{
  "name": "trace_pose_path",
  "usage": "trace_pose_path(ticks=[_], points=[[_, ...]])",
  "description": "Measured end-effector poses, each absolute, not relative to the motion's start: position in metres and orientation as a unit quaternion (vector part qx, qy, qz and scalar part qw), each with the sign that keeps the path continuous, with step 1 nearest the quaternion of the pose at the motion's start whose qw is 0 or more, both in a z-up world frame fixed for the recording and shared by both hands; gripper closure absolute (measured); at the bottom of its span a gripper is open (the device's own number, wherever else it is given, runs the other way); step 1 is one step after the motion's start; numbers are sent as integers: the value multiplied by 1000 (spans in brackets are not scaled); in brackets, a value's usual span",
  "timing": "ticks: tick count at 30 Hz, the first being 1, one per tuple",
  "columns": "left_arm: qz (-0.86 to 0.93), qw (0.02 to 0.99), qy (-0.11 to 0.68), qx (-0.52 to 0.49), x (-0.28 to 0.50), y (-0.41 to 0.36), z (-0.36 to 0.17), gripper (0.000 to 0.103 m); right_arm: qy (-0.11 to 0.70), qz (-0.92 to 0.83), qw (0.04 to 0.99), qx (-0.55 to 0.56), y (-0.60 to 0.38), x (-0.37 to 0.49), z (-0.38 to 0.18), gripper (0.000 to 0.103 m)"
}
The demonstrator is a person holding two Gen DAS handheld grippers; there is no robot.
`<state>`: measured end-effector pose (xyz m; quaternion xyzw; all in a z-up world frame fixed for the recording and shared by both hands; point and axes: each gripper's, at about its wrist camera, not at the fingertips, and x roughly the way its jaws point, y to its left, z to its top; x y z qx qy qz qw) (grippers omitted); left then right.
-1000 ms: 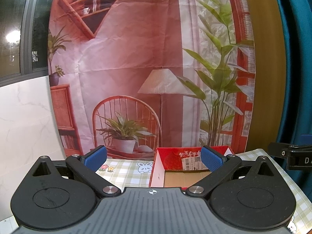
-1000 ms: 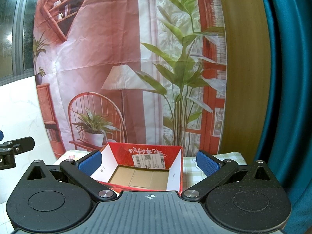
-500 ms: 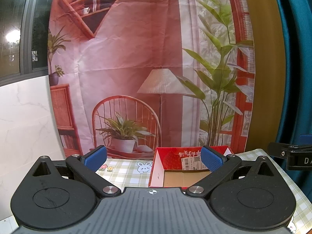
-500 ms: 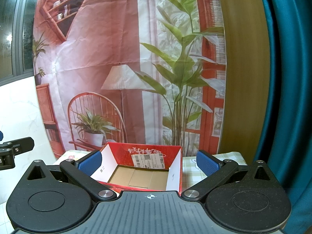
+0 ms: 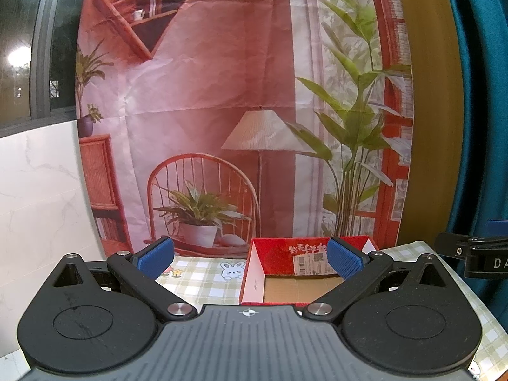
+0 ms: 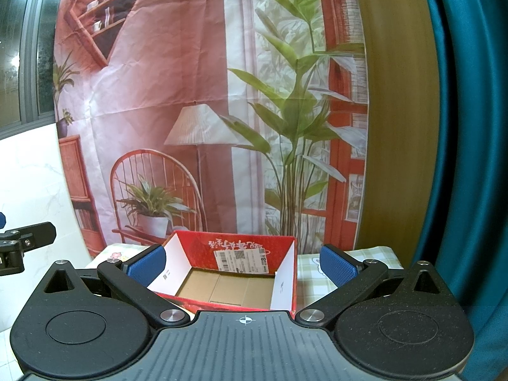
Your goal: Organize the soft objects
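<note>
Ahead of my left claw [image 5: 250, 258], on a table covered with a green-and-white checked cloth [image 5: 203, 277], sits an open red cardboard box [image 5: 273, 249]. My left claw is spread wide, its two blue fingertips [image 5: 156, 254] well apart and gripping nothing. From this claw the box lies forward and to the right, so that the right fingertip overlaps the box's far wall in view. A white shipping label [image 5: 309, 260] is stuck inside on that far red wall. A small cartoon rabbit [image 5: 229, 270] is printed on the cloth just left of the box. At the far right edge I see part of my other tool, black, off to the side.

From my right claw [image 6: 243, 263], the same red cardboard box [image 6: 285, 244] sits straight ahead, roughly centred between the fingers. This claw is also released, blue fingertips [image 6: 336, 266] set wide, with nothing between them. I can see down to the box's brown cardboard floor [image 6: 225, 289] and its white inner side walls; nothing lies on the part of the floor I can see. No soft objects appear in either view.

Beyond the table hangs a printed backdrop [image 6: 177, 95] showing a chair, lamp, potted plants and shelves. A teal curtain [image 6: 470, 127] hangs to the right of both claws, and white marbled wall [image 5: 35, 190] stands to the left.
</note>
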<state>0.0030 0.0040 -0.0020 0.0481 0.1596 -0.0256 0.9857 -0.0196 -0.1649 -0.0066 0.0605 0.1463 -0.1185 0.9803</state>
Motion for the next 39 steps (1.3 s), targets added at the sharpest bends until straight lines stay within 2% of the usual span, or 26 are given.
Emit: trace_pose_path(ticks=[6, 19, 34, 39], points=[[-25, 985, 168, 33, 10, 7, -9, 0, 139, -109, 982, 69, -164, -18, -3, 0], [10, 979, 201, 22, 39, 16, -56, 0, 181, -110, 973, 87, -174, 5, -51, 0], [-43, 943, 330, -9, 89, 39, -163, 2, 279, -109, 945, 134, -191, 49, -171, 1], [-78, 923, 371, -62, 95, 40, -195, 2, 309, -97, 938, 126, -182, 57, -191, 7]])
